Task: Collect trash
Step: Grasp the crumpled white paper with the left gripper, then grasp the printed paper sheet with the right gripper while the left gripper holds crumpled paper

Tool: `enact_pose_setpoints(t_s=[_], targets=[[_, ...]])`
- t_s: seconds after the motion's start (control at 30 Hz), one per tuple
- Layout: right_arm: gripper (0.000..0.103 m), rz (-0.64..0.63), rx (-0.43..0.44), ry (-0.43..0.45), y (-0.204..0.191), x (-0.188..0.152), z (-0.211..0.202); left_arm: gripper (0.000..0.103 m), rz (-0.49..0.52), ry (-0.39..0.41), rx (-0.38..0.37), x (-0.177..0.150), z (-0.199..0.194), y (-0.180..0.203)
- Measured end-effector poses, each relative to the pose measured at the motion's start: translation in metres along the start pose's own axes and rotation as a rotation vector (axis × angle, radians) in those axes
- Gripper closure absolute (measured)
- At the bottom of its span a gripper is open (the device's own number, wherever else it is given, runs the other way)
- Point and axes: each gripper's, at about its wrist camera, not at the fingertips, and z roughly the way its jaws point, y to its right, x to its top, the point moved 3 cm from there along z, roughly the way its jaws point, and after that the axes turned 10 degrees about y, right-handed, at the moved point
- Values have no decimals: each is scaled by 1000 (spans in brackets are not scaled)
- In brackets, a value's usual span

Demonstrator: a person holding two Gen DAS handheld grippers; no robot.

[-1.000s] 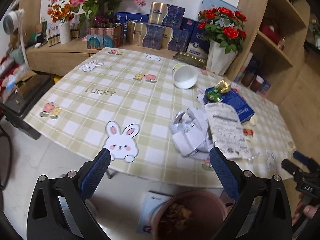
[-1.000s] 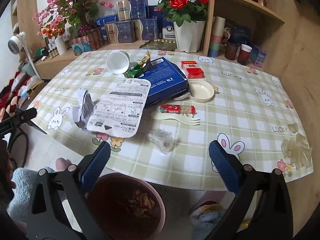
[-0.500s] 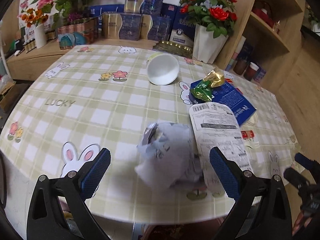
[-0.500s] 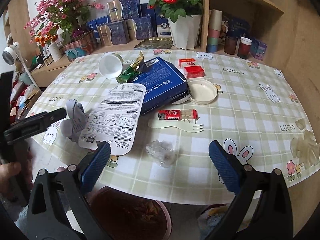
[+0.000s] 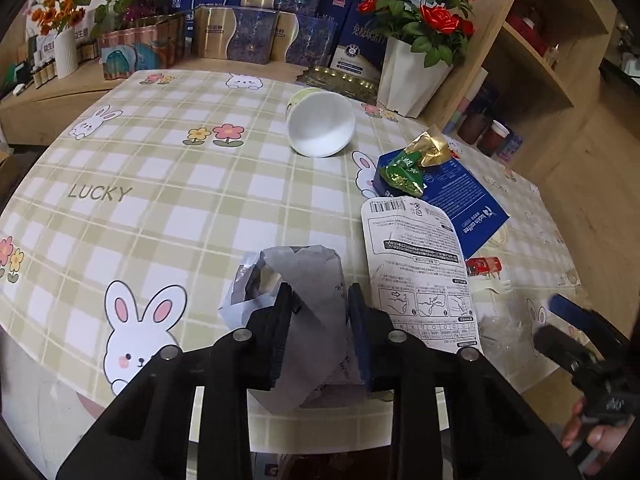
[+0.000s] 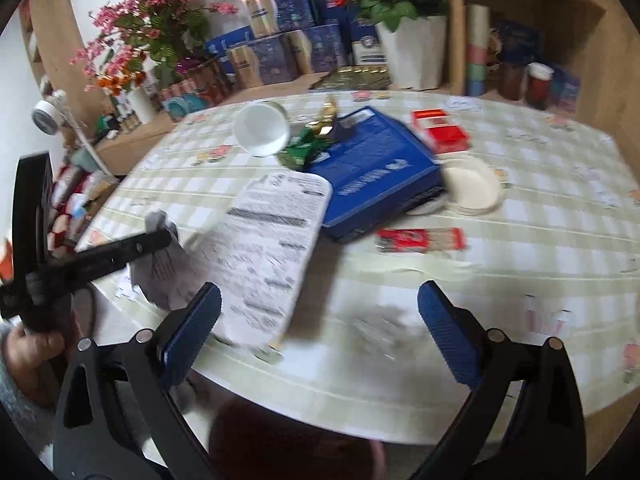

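Left tool [image 5: 318, 300] closing on the crumpled grey wrapper [image 5: 308, 280] at the near edge of the surface [image 5: 160, 208]; pads look to be pinching it. Right tool [image 6: 320, 320] spread wide, empty, above a clear plastic scrap. Advice: finish the squeeze, confirm hold, lift clear without snagging the white printed pack [image 5: 416, 272].

I'm in a lived-in home, at a dining table [image 5: 132, 216] covered with a checked cloth printed with rabbits, flowers and "LUCKY". Along the far side runs a low wooden sideboard [image 5: 48, 96] crowded with gift boxes [image 5: 236, 34] and artificial pink blossoms [image 6: 132, 24]. Red roses in a white pot [image 5: 412, 68] stand beside wooden shelves [image 5: 548, 56] at far right.
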Motion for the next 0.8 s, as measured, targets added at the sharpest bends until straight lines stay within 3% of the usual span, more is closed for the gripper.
enact_pose_setpoints(t_s=[0.17,0.5,0.73,0.8], targets=[[6,68,73,-33,-11,7,37,75,-31,-7,10,-7,0,-11],[8,145,111,-116,-25,10,86,74,-53,0,2,-15,1,-17],[33,289,147,-181,-16,6,109,74,-50,-6,2,-20,5,-16],[48,307,174,-204,-17,4,111,74,-49,-11,0,-21,6,-16]])
